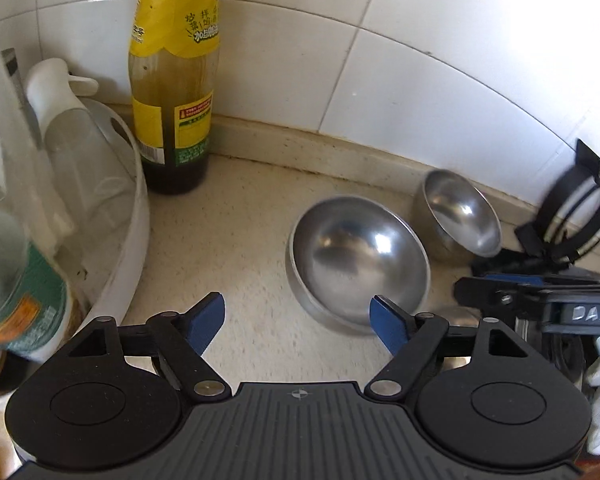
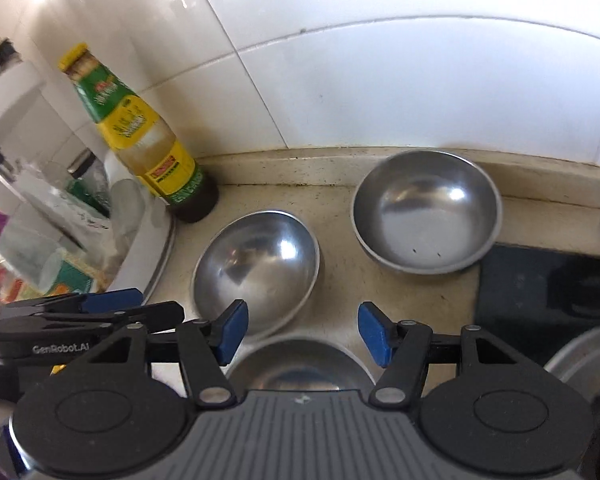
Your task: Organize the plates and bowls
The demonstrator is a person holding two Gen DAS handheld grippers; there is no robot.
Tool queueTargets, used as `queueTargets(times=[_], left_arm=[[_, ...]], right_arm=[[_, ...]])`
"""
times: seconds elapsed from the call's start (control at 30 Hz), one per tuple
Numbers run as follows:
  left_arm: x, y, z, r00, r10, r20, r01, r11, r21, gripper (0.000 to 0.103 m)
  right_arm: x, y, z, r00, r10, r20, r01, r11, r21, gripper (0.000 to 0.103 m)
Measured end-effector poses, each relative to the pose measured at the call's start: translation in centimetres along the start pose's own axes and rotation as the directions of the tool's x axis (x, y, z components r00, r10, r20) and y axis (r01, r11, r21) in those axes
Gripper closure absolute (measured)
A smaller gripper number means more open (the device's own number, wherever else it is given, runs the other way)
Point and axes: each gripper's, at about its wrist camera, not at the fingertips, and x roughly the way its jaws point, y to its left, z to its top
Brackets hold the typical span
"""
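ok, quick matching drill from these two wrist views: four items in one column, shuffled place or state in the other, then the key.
Items:
1. sauce bottle
2. far steel bowl
3. middle steel bowl
4. left gripper

Places or states:
A. tilted, between the round white tray and the other bowl
B. jaws open, holding nothing
C. upright in the corner, yellow and green label
D. sitting level by the back ledge, beside the dark mat

Pairs: 1-C, 2-D, 3-A, 4-B
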Motion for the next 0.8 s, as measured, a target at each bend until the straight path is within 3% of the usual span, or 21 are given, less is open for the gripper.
queueTargets(times=[0.17, 0.53, 0.7, 0.8], left_arm=[[1.6, -0.2, 0.7, 0.999, 0.040, -0.002, -0.040, 0.999, 0.009, 0.021], [4.4, -0.8, 0.6, 0.996, 0.090, -0.027, -0.089, 0.994, 0.064, 0.047], [4.9, -1.4, 0.5, 0.993, 0.121, -0.015, -0.119, 0.988, 0.100, 0.049], [5.2, -1.5, 0.4, 0.992, 0.124, -0.019, -0.121, 0.986, 0.115, 0.056]], right_arm=[[3.0, 0.2, 1.2, 0.999, 0.013, -0.039, -0.012, 1.000, 0.014, 0.041], [6.2, 0.3, 1.5, 0.995, 0.029, -0.095, -0.028, 1.000, 0.015, 0.053], [6.9, 0.5, 1.4, 0.994, 0.025, -0.110, -0.025, 1.000, -0.001, 0.053], [7.3, 0.5, 1.3, 0.993, 0.020, -0.118, -0.021, 1.000, -0.008, 0.054]])
